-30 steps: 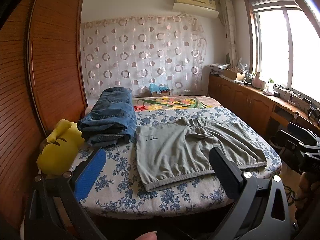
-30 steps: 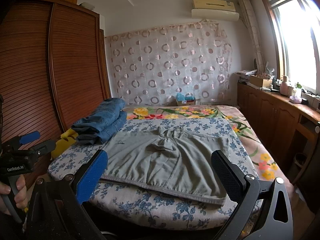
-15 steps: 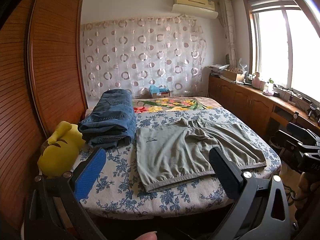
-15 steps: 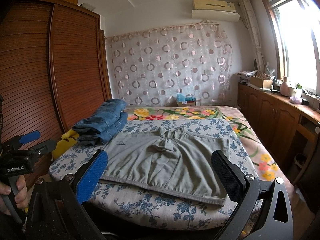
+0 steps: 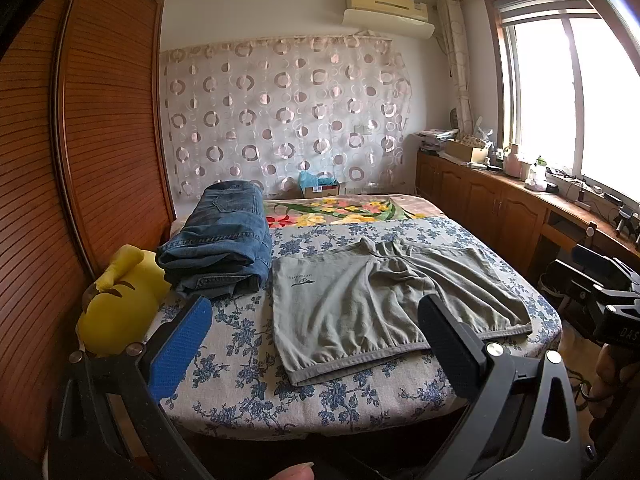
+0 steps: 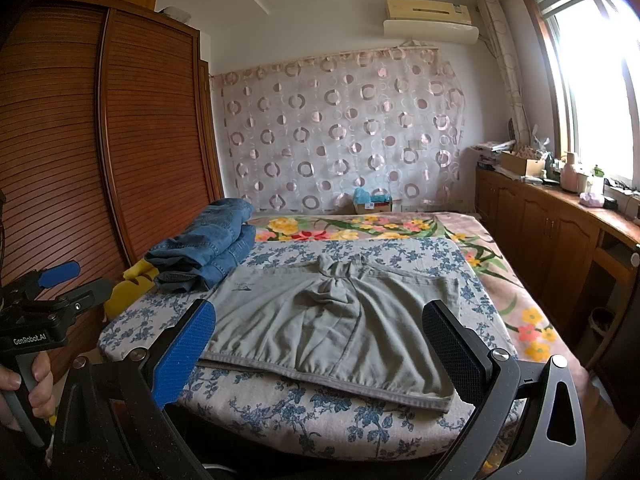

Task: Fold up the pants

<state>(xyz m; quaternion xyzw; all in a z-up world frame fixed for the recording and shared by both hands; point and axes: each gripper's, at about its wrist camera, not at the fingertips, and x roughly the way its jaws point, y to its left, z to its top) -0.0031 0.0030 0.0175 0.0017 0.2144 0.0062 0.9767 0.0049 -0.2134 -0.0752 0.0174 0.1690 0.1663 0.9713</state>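
Grey-green short pants lie spread flat on the bed, waistband toward me, crotch bunched at the far side; they also show in the right wrist view. My left gripper is open and empty, held in the air before the bed's near edge, short of the waistband's left part. My right gripper is open and empty, likewise short of the waistband. The left gripper also shows at the left edge of the right wrist view; the right one shows at the right edge of the left wrist view.
Folded blue jeans are stacked left of the pants. A yellow plush toy sits at the bed's left corner by the wooden wardrobe. The bed has a blue floral sheet. Wooden cabinets run along the right under the window.
Both views have barely shifted; the grippers stay open and hover in front of the bed. The pants have not moved.
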